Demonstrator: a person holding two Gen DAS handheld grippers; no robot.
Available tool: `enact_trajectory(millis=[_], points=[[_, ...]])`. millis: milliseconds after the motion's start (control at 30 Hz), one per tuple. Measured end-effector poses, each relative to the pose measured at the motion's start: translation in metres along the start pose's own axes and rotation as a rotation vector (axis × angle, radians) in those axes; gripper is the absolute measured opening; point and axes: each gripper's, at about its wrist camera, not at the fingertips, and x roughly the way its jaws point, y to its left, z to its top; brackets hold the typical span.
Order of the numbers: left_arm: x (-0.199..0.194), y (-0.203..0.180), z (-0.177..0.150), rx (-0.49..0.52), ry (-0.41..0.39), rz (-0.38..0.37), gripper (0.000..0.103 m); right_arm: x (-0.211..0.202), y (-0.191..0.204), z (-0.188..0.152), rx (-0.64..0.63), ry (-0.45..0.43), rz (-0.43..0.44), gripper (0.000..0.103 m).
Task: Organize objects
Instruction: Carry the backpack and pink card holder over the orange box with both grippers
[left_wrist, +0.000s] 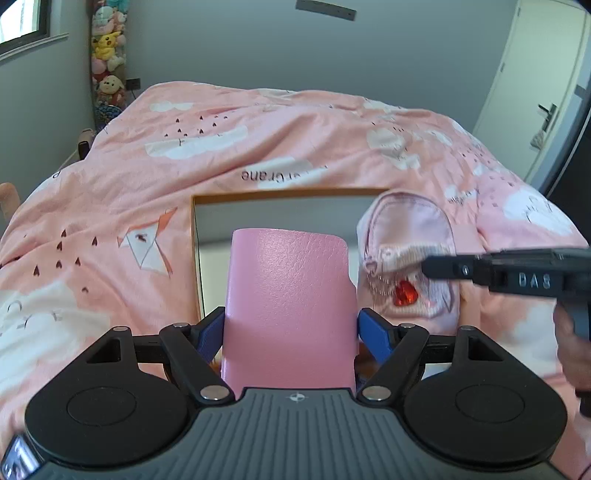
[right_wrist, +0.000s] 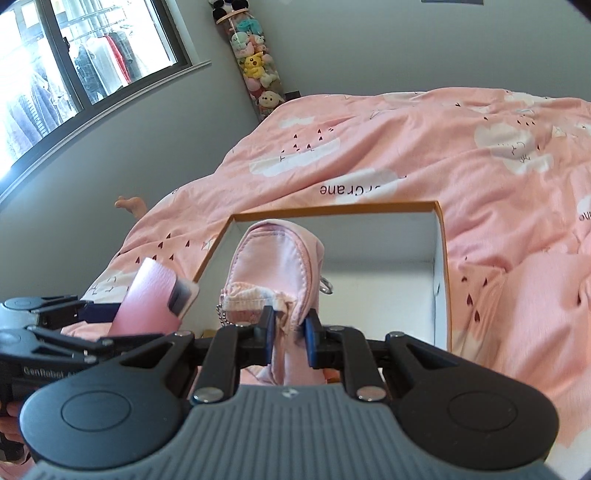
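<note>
My left gripper (left_wrist: 291, 325) is shut on a pink leather wallet (left_wrist: 288, 291) and holds it upright at the near edge of an open white box with an orange rim (left_wrist: 284, 193). The wallet also shows in the right wrist view (right_wrist: 151, 299), at the box's left. My right gripper (right_wrist: 290, 326) is shut on a pale pink zip pouch (right_wrist: 280, 258) with a ball chain, held over the box (right_wrist: 439, 266). In the left wrist view the pouch (left_wrist: 406, 240) hangs at the box's right side, with a red heart charm (left_wrist: 405, 293) on it.
The box lies on a bed with a pink cloud-print duvet (left_wrist: 258, 140). A tall column of plush toys (right_wrist: 255, 66) stands in the corner by the grey wall. A window (right_wrist: 74, 66) is at the left and a white door (left_wrist: 532, 92) at the right.
</note>
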Motion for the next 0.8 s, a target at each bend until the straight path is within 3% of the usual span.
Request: enact_trajectory(millis=[233,367,500,800], points=[[0.044,0.007,0.031,-0.012,0.028,0.020,0.088,0.023,-0.014,0.016,0.030,-0.008,-0.039,0.017],[0.078,0.017,0.053,-0.043,0.082,0.000,0.088,0.039,-0.026,0.022,0.053,0.005,-0.060,0.017],[0.114,0.024,0.069,-0.085,0.146,0.027,0.088,0.056,-0.037,0.026,0.080,0.022,-0.060,0.017],[0.186,0.022,0.069,-0.168,0.285,0.053,0.088,0.081,-0.059,0.032,0.105,0.045,-0.062,0.017]])
